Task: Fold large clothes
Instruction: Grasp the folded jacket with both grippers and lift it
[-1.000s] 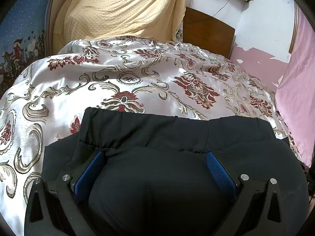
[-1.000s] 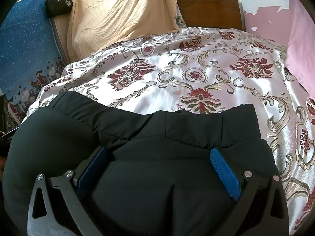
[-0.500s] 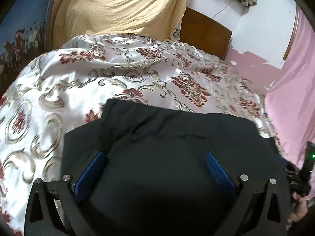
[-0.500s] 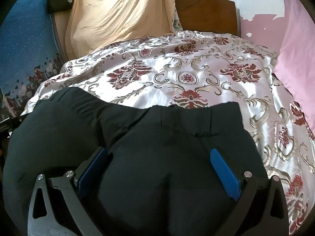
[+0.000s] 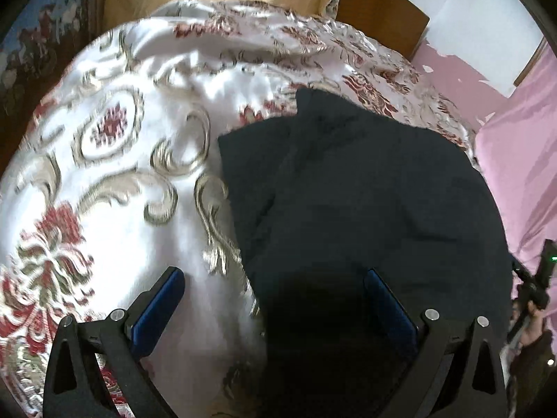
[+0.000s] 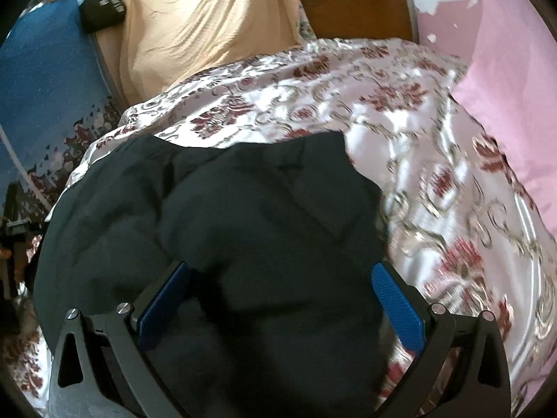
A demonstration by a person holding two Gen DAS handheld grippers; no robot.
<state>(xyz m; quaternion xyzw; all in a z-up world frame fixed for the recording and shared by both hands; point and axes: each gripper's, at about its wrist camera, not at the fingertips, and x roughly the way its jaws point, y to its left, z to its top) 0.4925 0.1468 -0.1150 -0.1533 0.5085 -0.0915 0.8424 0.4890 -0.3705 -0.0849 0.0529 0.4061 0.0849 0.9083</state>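
A large black garment (image 5: 365, 191) lies bunched on the floral satin bedspread (image 5: 104, 181). My left gripper (image 5: 275, 289) is open and low over the garment's left edge: the right pad (image 5: 386, 303) is over black cloth, the left pad (image 5: 163, 299) over bare bedspread. In the right wrist view the same black garment (image 6: 243, 216) fills the space between the fingers of my open right gripper (image 6: 278, 285). Its right edge runs close to the right pad (image 6: 397, 303). Neither gripper pinches any cloth.
A beige cloth (image 6: 195, 24) hangs over the headboard end beside a wooden panel (image 6: 355, 10). Pink fabric (image 6: 504, 80) borders the bed on the right, a blue patterned cover (image 6: 41, 97) on the left. A hand with the other gripper (image 5: 532, 292) shows at the right rim.
Both views have swung, with motion blur: the garment now sits to the right in the left view and to the left in the right view. Both grippers remain wide apart.
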